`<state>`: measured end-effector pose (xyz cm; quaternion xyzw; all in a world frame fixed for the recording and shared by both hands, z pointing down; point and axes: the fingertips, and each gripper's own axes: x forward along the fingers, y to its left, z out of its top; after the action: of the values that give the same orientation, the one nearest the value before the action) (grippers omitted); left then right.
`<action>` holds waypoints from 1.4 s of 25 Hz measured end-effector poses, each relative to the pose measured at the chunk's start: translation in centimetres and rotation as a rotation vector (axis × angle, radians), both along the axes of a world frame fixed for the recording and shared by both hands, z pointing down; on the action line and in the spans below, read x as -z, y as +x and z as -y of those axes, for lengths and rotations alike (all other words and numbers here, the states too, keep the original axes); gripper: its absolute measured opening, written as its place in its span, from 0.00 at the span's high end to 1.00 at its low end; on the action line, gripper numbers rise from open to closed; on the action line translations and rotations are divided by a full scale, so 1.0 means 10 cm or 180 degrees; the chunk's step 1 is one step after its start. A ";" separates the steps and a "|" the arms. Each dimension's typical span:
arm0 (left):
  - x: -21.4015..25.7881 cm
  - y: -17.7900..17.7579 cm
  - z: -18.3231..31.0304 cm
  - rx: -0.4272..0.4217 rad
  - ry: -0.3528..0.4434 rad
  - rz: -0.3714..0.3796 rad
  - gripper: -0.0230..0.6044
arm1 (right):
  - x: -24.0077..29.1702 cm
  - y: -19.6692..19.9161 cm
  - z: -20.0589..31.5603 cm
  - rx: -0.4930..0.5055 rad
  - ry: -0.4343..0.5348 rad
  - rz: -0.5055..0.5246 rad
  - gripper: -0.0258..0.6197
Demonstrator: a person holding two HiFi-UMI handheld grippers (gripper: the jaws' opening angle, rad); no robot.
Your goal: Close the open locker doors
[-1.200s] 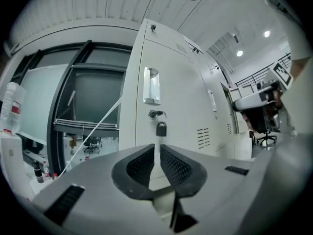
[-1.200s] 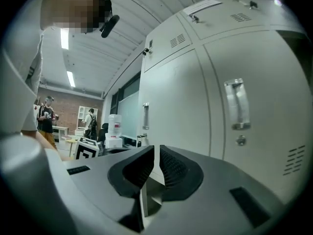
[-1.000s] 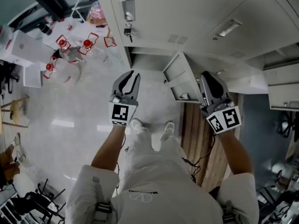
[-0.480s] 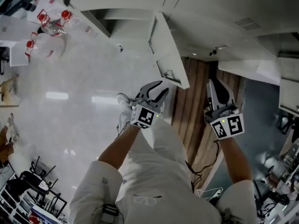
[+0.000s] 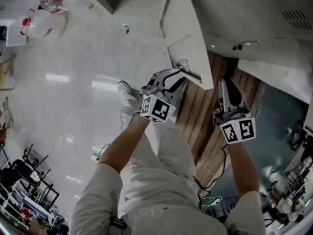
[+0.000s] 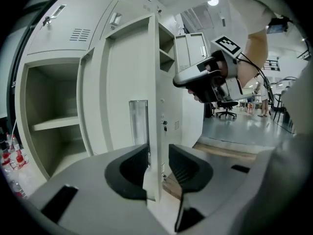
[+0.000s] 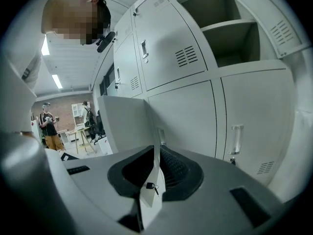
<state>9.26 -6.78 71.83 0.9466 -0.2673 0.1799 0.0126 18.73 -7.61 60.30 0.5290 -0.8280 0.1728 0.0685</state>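
An open grey locker door (image 5: 188, 38) swings out from the locker row. In the head view my left gripper (image 5: 180, 78) is at the door's lower free edge. In the left gripper view that edge (image 6: 152, 106) stands between the jaws of the left gripper (image 6: 159, 155). These jaws have just been opening, and a gap shows beside the edge. My right gripper (image 5: 226, 82) is just right of the door on its outer side. In its own view the right gripper (image 7: 157, 163) has its jaws a narrow slit apart. The door (image 7: 129, 126) and its hanging key (image 7: 150, 186) line up with that slit.
An open compartment with a shelf (image 6: 54, 124) lies left of the door. Closed lockers (image 7: 181, 48) and another open compartment (image 7: 230, 33) rise on the right. A wooden platform (image 5: 195, 126) is underfoot, with bottles (image 5: 41, 9) and chairs (image 5: 29, 170) on the floor at left.
Both grippers have dropped and closed in on the open door. The left one swung right to the door's edge and its jaws spread. The right one's jaws look unchanged.
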 end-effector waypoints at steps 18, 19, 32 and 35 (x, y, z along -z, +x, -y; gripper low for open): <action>-0.01 -0.80 -0.02 0.0308 -0.0192 -0.0085 0.87 | -0.42 -1.12 -0.28 0.1253 0.0030 -0.0180 0.82; 0.00 -0.89 -0.01 0.0319 -0.0198 -0.0080 0.87 | -0.43 -1.28 -0.28 0.1357 0.0059 -0.0177 0.80; 0.04 -1.45 0.12 0.0042 -0.0168 -0.0029 0.87 | -0.80 -2.39 0.10 0.1767 0.0206 -0.0353 0.70; 0.04 -1.46 0.12 -0.0052 -0.0181 -0.0028 0.86 | -0.80 -2.46 0.11 0.1873 0.0270 -0.0459 0.72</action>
<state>-5.35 -8.02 71.45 0.9487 -0.2544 0.1834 0.0392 -5.84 -8.68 68.29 0.2797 -0.9452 0.0728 0.1521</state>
